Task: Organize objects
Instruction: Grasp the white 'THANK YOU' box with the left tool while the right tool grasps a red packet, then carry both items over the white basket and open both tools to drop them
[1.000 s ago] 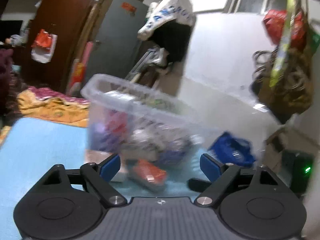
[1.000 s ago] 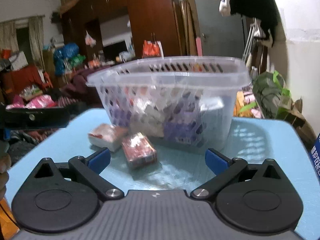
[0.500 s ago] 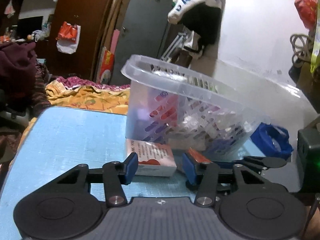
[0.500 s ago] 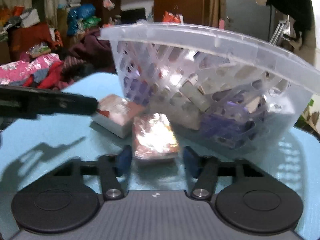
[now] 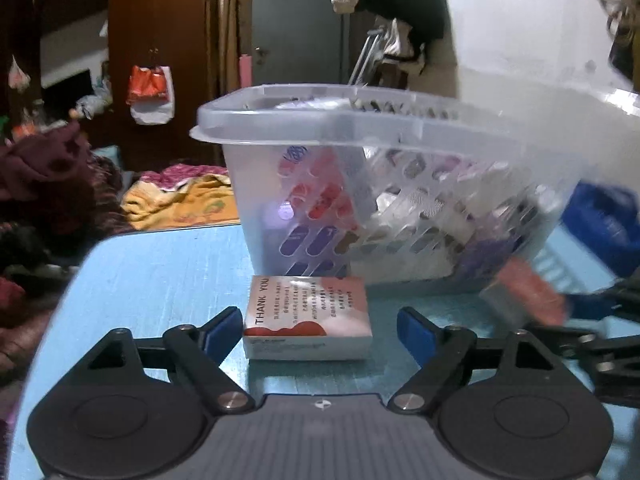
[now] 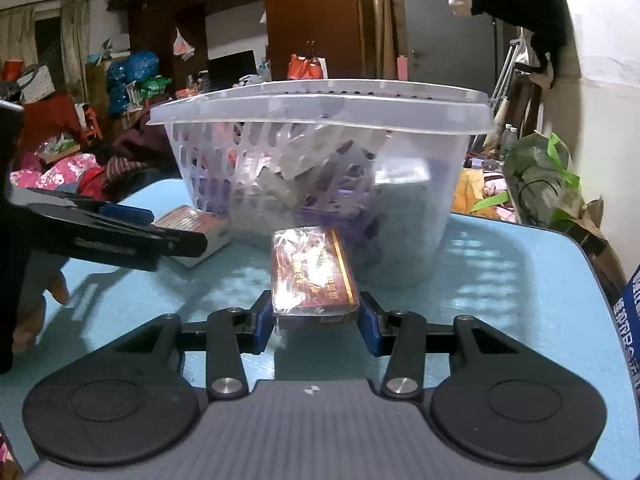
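Table: a light-blue top point(image 6: 520, 280) is seen carrying everything; its rounded left corner is shown in the left wrist view, its right edge in the right wrist view.

Basket: a clear perforated plastic basket point(image 5: 360, 128) is set toward the far side of the table, filled with small packets whose kinds cannot be made out through the wall.

White-and-red box: a flat box marked "THANK YOU" point(image 5: 306, 310) is laid on the table just in front of the basket's near-left corner, apparently touching its base.

Left gripper: the left gripper point(image 5: 316, 330) is held low over the table with the white-and-red box between its blue pads point(image 5: 218, 332). The jaws have just been opening; a gap is seen on each side of the box — nothing is gripped.

Dark red pack: a cellophane-wrapped dark red pack point(image 6: 312, 276) with gold edging is seen in front of the basket's near wall, its far end at the basket's base.

Right gripper: the right gripper point(image 6: 316, 322) is clenched on the near end of the dark red pack, both pads pressed against its sides. In the left wrist view the pack is blurred — it may be lifted slightly off the table.

Person: fingers of a hand point(image 6: 40, 304) are seen at the left edge of the right wrist view, behind the left gripper.
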`<action>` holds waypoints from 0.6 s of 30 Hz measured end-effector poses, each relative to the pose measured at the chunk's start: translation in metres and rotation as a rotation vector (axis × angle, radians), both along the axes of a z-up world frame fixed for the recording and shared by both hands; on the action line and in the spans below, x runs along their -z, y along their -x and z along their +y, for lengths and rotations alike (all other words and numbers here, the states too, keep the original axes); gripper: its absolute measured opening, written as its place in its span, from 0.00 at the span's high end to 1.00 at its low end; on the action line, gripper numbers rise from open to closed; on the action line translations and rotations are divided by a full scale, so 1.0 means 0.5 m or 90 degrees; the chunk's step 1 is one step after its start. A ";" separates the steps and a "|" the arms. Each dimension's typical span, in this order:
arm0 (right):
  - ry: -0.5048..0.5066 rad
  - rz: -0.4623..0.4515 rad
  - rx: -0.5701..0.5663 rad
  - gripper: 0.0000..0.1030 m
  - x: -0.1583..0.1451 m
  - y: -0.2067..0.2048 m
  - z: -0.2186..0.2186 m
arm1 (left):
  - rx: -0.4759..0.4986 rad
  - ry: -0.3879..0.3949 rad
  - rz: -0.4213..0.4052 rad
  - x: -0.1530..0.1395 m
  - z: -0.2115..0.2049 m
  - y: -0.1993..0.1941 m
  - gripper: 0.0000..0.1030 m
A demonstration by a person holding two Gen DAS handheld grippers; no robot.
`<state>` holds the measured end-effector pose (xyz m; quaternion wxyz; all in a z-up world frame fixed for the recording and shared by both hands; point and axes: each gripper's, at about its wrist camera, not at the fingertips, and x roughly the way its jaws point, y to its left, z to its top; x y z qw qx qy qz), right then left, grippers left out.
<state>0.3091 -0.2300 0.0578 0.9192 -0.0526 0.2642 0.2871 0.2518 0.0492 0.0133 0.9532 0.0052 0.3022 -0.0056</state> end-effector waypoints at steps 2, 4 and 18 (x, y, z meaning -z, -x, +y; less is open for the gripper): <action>0.003 -0.005 -0.001 0.54 -0.003 0.000 -0.003 | -0.018 -0.015 0.012 0.004 -0.006 -0.008 0.24; 0.004 -0.010 -0.002 0.54 -0.005 0.002 0.000 | -0.022 -0.035 0.005 0.004 -0.008 -0.002 0.28; -0.086 -0.131 -0.007 0.54 -0.063 0.114 -0.032 | 0.085 0.061 -0.185 -0.057 -0.018 0.202 0.28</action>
